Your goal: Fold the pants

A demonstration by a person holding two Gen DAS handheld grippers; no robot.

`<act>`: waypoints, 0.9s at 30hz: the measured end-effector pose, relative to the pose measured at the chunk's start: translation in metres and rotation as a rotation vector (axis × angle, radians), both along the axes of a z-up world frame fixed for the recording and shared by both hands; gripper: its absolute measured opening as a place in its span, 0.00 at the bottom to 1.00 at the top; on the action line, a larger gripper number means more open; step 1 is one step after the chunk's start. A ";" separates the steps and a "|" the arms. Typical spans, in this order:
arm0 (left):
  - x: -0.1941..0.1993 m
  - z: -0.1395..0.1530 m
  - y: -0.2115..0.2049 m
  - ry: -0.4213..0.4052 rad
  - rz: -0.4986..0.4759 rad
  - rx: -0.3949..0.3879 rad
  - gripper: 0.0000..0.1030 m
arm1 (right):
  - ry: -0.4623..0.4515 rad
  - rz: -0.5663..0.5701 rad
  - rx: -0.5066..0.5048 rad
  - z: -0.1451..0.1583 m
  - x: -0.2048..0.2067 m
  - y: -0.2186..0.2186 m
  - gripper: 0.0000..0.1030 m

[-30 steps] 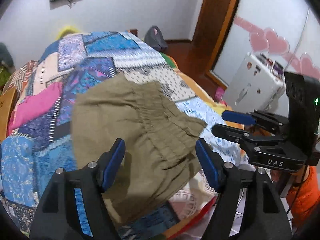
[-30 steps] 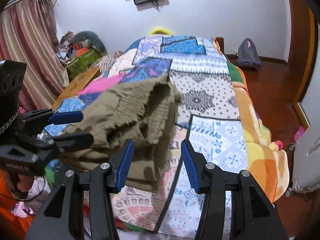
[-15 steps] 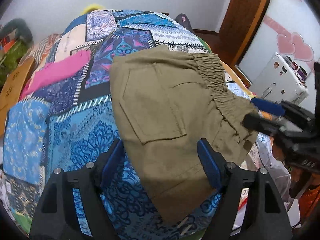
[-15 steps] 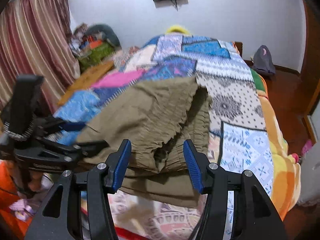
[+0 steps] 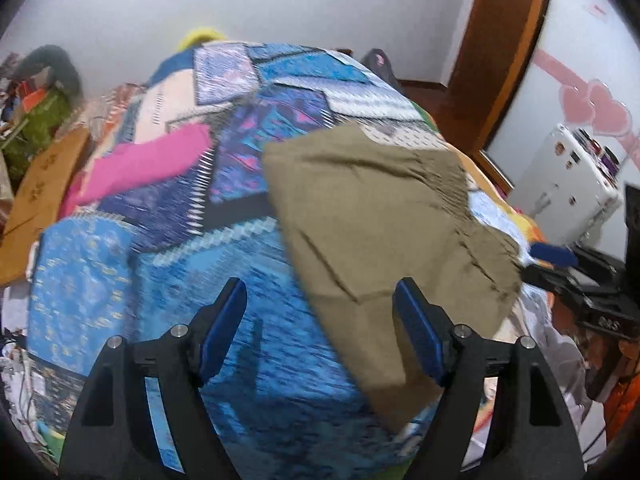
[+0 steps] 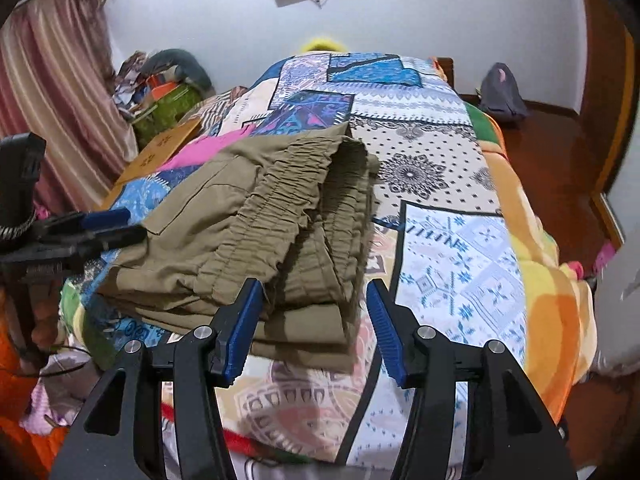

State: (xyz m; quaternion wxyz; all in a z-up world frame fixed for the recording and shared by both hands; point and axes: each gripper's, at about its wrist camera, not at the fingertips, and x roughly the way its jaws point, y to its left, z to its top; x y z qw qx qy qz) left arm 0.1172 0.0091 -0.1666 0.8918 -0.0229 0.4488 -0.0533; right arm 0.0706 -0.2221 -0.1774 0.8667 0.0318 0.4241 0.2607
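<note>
Olive-green pants (image 5: 380,216) lie folded in a compact stack on a patchwork bedspread (image 5: 160,280), near the bed's foot. In the right wrist view the pants (image 6: 256,228) show their gathered elastic waistband on top. My left gripper (image 5: 320,320) is open and empty, just left of the pants' near edge. My right gripper (image 6: 316,312) is open and empty, right at the near edge of the stack. The left gripper shows in the right wrist view (image 6: 108,226) at the pants' left side; the right gripper shows in the left wrist view (image 5: 556,260) at their right side.
A pink cloth (image 5: 140,164) lies on the bed beyond the pants. A cardboard box (image 6: 160,152) and clutter sit left of the bed by a curtain (image 6: 52,100). A white appliance (image 5: 560,184) and wooden door frame (image 5: 504,52) stand at right. A bag (image 6: 500,92) lies on the floor.
The left gripper has swung left, so the pants sit further right in its view. The pants have settled into a flatter folded stack. Both grippers stay open.
</note>
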 end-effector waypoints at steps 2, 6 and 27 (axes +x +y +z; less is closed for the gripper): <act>0.004 -0.002 0.010 0.005 0.022 0.029 0.74 | 0.009 0.012 0.003 -0.002 -0.005 0.002 0.49; 0.007 -0.018 0.017 0.053 0.031 0.034 0.74 | 0.034 0.040 -0.017 -0.015 -0.009 0.014 0.52; -0.004 -0.040 -0.024 0.075 0.008 -0.024 0.75 | 0.058 0.014 -0.108 -0.045 0.065 -0.007 0.48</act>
